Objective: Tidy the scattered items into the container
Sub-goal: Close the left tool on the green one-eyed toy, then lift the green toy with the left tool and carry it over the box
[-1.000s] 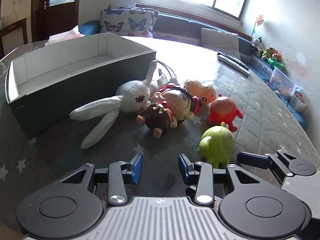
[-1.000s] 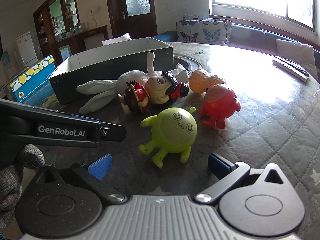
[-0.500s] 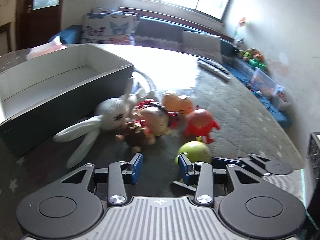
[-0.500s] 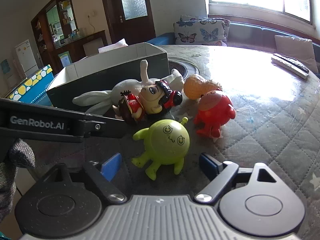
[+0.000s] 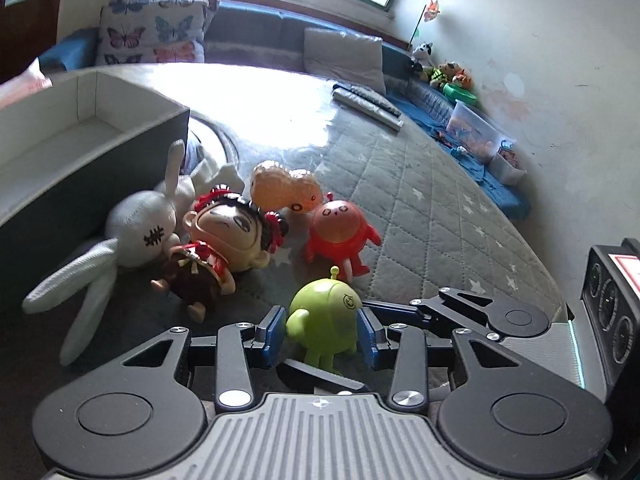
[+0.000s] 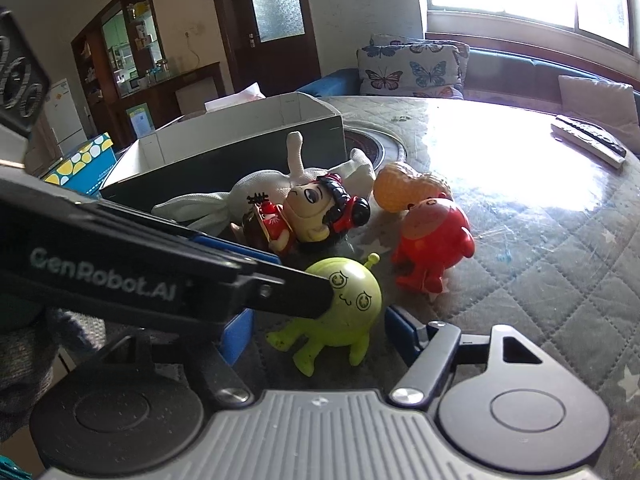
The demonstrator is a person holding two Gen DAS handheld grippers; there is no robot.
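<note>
A green alien toy (image 6: 344, 304) stands on the quilted table between the blue pads of my right gripper (image 6: 320, 336). Its jaws are closing, and a small gap still shows on each side of the toy. My left gripper (image 5: 322, 336) is open and reaches in from the left; its near finger (image 6: 280, 292) overlaps the green toy's (image 5: 324, 320) head. Behind lie a red figure (image 6: 432, 236), an orange peanut toy (image 6: 404, 190), a doll (image 6: 316, 212) and a white rabbit (image 6: 256, 188). The grey box (image 6: 240, 160) with a white inside stands behind them.
Two remotes (image 6: 588, 140) lie at the table's far right. A butterfly cushion (image 6: 412, 68) and a sofa sit behind the table. A blue dotted box (image 6: 80, 160) is beyond the container on the left. A gloved hand (image 6: 24, 360) holds the left gripper.
The right gripper's jaws have narrowed around the green toy. The left gripper has swung right toward the green toy, which now sits framed between its pads in its own view.
</note>
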